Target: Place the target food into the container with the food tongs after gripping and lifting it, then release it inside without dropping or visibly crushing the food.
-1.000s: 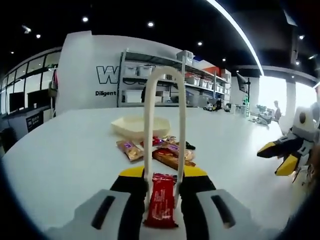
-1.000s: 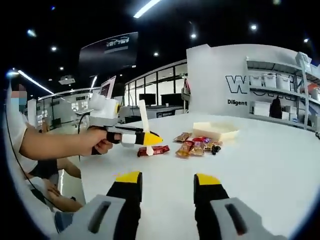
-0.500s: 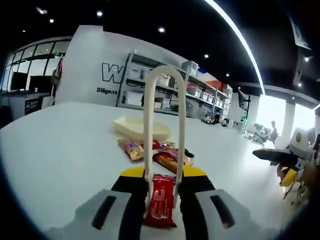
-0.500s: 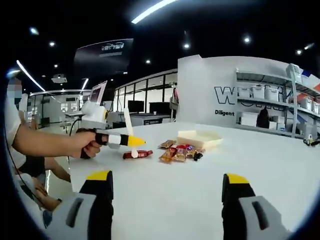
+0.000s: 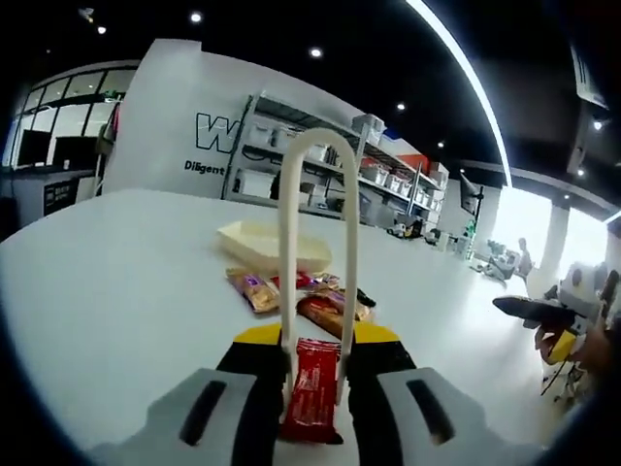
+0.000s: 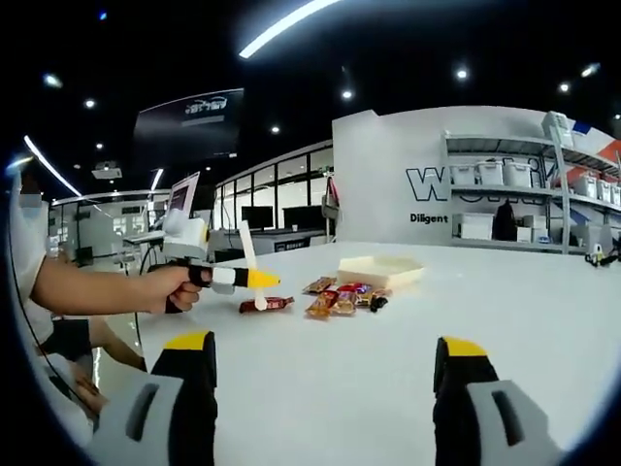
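Left gripper view, fingers (image 5: 313, 354) clamped on white tongs (image 5: 316, 243) straddling red snack (image 5: 312, 388), right fingers (image 6: 194, 364) wide apart.

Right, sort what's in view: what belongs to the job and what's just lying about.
For the job:
- tongs in the left gripper
- red snack bar
- cream tray

Lying about:
- pile of wrapped snacks
- shelves of bins
- right gripper, open

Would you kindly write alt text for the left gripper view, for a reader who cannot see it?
The left gripper, low in the picture, holds white food tongs whose tips straddle a red snack packet on a white table. Beyond lie a heap of wrapped snacks and a shallow cream container; the right gripper shows at the right edge.
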